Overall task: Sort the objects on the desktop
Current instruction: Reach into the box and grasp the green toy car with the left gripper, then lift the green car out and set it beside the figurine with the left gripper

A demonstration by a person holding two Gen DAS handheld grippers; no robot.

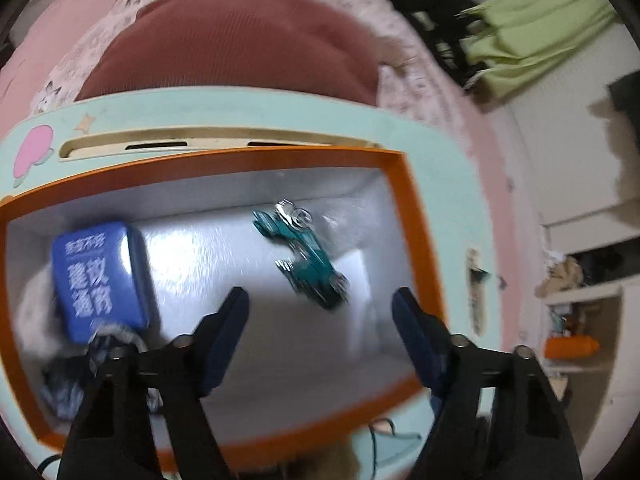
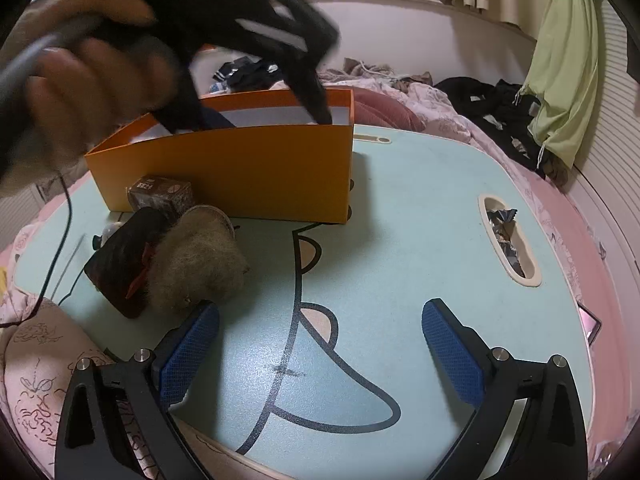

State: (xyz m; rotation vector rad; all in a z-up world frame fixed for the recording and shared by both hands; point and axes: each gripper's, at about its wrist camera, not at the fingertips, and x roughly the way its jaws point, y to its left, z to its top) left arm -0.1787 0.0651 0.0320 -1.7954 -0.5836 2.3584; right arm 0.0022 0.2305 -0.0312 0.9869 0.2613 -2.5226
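The left tongs (image 1: 320, 312) hang steeply over the orange box (image 1: 416, 216), fingers parted with nothing between them; the right wrist view shows their black frame dipping inside the box's rim, gripped by a blurred hand (image 2: 92, 92) at the upper left. The right tongs (image 2: 320, 332) point down at a shallower slant over the near part of the pale blue surface (image 2: 400, 200), blue pads (image 2: 452, 352) spread wide and nothing between them but the printed cartoon outline.

Only the left wrist view looks into the box. A teal toy car (image 1: 304, 256) lies on the white floor near the far right corner, tilted on a diagonal. A blue packet with white lettering (image 1: 96, 280) lies against the left wall, and some dark patterned thing, too blurred to name, lies below it in the near left corner.

Only the right wrist view shows what lies outside. The box stands toward the far left of the surface. Just in front of its near wall sits a small brown printed cube (image 2: 164, 196), and beside that a fuzzy tan ball (image 2: 200, 268) touching a dark pouch with red trim (image 2: 124, 264), near the left edge. A slot by the right edge (image 2: 508, 240) holds crumpled foil wrappers. A pink bed with strewn clothes lies around the surface.
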